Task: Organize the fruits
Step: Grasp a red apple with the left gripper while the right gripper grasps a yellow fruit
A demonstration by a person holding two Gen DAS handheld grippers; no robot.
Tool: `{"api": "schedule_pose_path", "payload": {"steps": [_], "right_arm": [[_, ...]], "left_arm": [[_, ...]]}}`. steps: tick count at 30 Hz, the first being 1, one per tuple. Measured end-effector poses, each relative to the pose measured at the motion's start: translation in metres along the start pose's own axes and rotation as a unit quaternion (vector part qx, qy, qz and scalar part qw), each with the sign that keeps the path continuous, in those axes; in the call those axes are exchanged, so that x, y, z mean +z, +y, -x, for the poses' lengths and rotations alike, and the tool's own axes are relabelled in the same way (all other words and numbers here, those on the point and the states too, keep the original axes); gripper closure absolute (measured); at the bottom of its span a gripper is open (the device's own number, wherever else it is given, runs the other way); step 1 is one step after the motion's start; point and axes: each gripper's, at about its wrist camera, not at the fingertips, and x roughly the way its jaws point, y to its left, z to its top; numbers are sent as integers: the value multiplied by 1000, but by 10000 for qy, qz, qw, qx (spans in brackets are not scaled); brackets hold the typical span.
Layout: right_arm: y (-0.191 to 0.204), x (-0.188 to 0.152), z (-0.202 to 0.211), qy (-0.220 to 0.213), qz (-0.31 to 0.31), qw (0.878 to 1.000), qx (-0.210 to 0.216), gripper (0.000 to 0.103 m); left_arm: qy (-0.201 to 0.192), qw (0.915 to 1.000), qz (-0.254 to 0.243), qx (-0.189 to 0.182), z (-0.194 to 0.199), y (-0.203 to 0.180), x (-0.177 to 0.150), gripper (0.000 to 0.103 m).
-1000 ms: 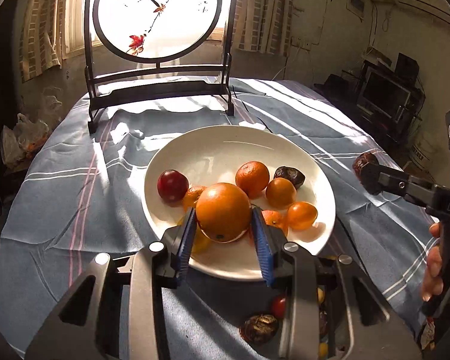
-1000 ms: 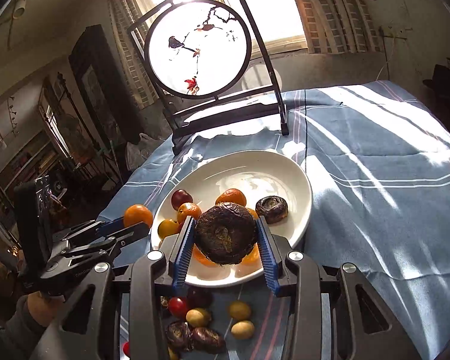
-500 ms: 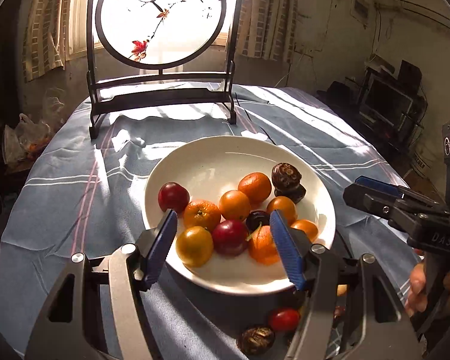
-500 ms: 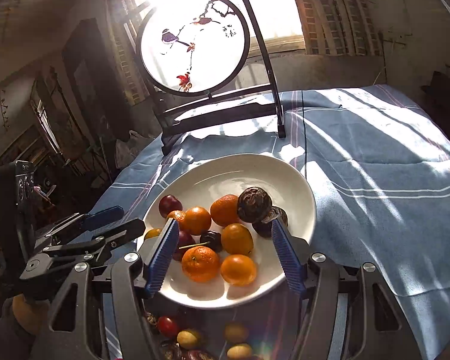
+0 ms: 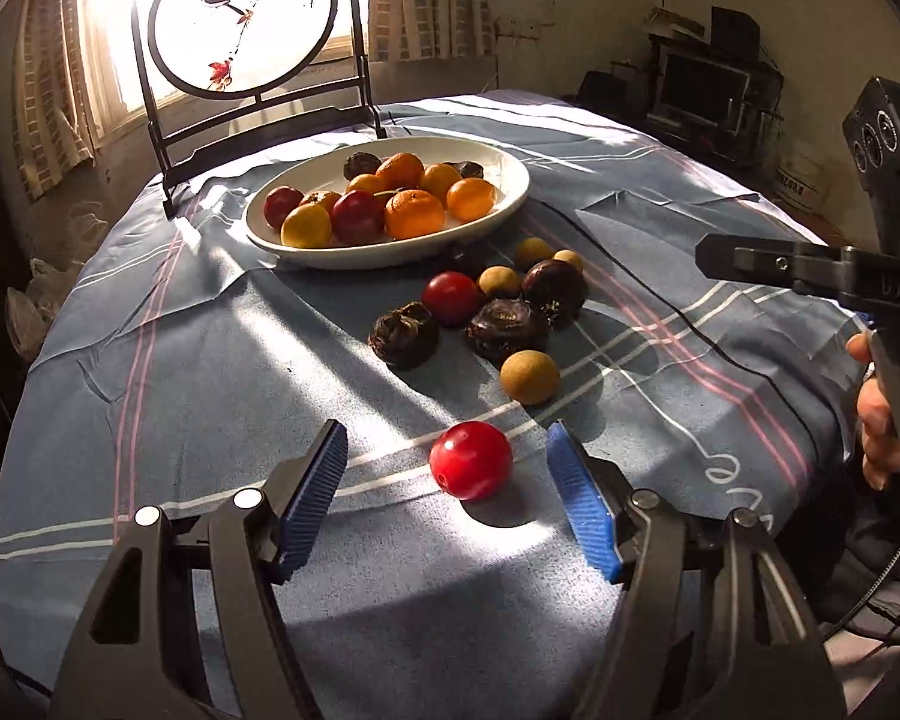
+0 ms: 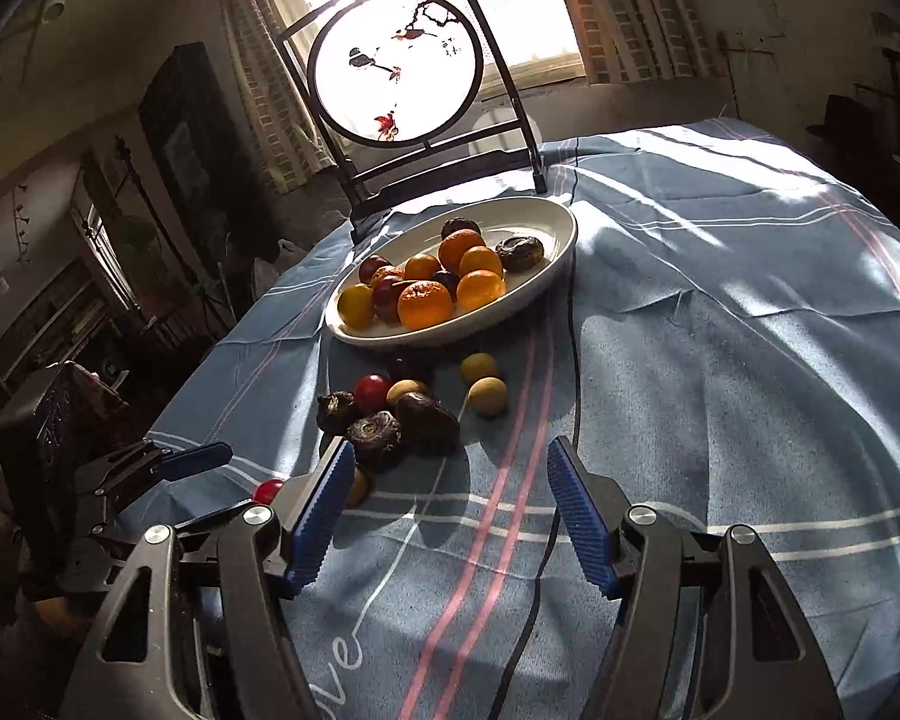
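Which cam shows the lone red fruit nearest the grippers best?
Left wrist: the red fruit sits whole and sunlit on the tablecloth between the open left gripper fingers, untouched. Right wrist shows only a sliver of it, mostly hidden behind a finger.

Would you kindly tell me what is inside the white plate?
The white plate holds oranges, red fruits and dark fruits; whatever lies beneath the pile is covered.
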Motion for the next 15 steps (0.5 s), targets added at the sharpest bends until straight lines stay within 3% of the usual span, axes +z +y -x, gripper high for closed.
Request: {"api": "schedule_pose_path", "payload": {"steps": [1, 5, 15], "right_arm": [[1, -3, 0, 31, 2, 10000, 7, 36], [5, -13, -3, 181, 52, 9998, 73, 36], [61, -15, -41, 618, 903, 9937, 244, 37]], "left_arm": [[34, 10000, 25, -3, -5, -1, 0, 40], [314, 9988, 304, -200, -29, 5, -2, 74], [-216, 9979, 600, -117, 12, 13, -9, 74]]}}
